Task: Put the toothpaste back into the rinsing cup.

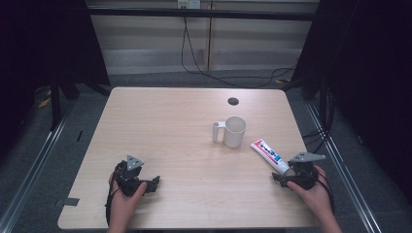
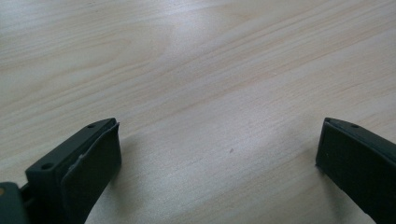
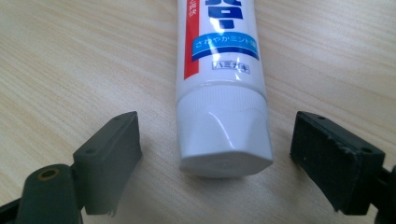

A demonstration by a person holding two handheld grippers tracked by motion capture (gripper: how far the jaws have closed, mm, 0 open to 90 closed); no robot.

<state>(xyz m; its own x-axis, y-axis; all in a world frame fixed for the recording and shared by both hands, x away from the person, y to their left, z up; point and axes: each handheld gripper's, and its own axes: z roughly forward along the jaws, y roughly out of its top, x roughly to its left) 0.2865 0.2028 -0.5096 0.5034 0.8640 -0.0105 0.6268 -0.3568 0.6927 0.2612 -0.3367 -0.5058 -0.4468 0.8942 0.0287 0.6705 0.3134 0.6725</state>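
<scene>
Straddling the cap end of the toothpaste tube (image 3: pixel 222 93), my right gripper (image 3: pixel 217 154) has its fingers (image 3: pixel 109 158) spread wide — released, with a gap of bare wood on each side of the white cap and neither pad touching it. The tube lies flat near the right edge of the bench (image 1: pixel 160 121), cap toward the near right corner, its crimped tail pointing toward the white mug (image 1: pixel 233 131), which stands upright just beyond it, closer to the middle of the bench.

Probable faults from this position, as I judge them:

1. Grip on the cap alone. The cap is faceted and tapers toward its end; closing there could squeeze it out of the pads, or the long body could droop and swing from the grip.
2. Uneven closing. The cap sits nearer my left-hand pad in the right gripper view, so that pad would probably meet it first and push the tube sideways across the bench.
3. Pads dragging on the wood if I close too low.
4. Tail strike — the free end could knock the mug over during a lift.

My left gripper (image 1: pixel 145 183) rests near the near left corner, fingers (image 2: pixel 84 168) released over bare wood, well apart from both objects.
</scene>
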